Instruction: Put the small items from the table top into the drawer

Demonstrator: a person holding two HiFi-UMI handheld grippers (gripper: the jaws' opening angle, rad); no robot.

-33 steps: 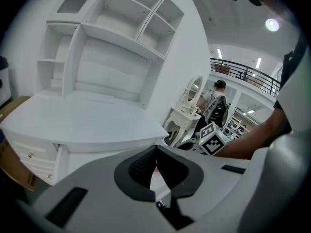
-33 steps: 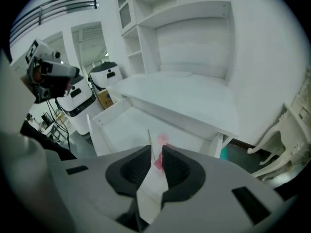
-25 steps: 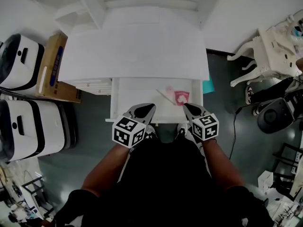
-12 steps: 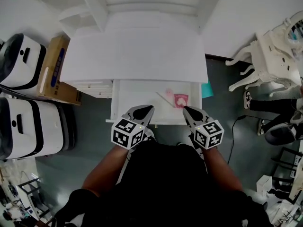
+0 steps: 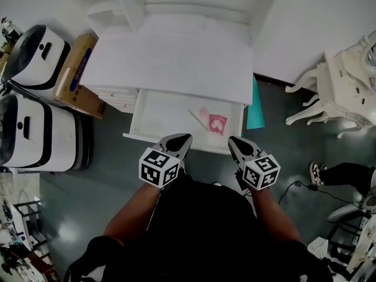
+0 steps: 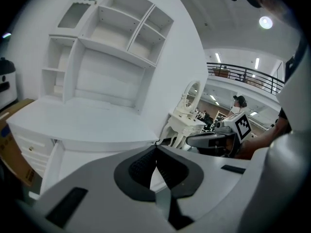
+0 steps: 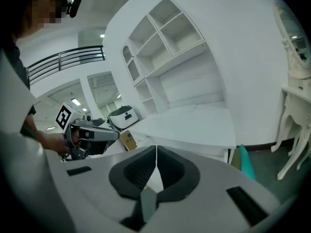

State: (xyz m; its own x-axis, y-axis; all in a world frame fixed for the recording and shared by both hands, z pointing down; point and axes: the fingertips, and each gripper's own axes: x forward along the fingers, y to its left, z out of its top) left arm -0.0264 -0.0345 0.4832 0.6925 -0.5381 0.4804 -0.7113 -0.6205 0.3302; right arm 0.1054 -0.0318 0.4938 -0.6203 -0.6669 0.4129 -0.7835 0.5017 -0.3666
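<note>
**A:** Where do we find the small items?

**B:** In the open drawer point(image 5: 157, 115). A pink packet point(image 5: 216, 124) with a pale heart printed on it lies flat on the drawer floor, just ahead of the right hand-held gripper point(image 5: 233, 141) and a little to its left. A paler pink piece point(image 5: 204, 111) sits just beyond the packet. A thin pale stick point(image 5: 195, 117) lies aslant beside them, ahead of the gap between our two tools.

**A:** Can we read any writing on the packet?

**B:** No, only the heart shows; any lettering is too small for us.

**A:** And the jaws?

**B:** The left hand-held gripper point(image 5: 183, 138) has its jaws pressed tip to tip with nothing between them, and the right one is the same. Both tips sit at the drawer's front edge, well apart from each other and clear of the items. Each carries a cube point(image 5: 157, 167) of black-and-white square markers.

**A:** Farther out?

**B:** The white worktop point(image 5: 176, 63) lies beyond the drawer. Left of the left tool a cardboard box point(image 5: 76, 75) bears a blue band of print we cannot read, with white-and-black machines point(image 5: 35, 140) past it. Right of the right tool stand a teal panel point(image 5: 254, 107) and a carved white table point(image 5: 346, 81).
</note>
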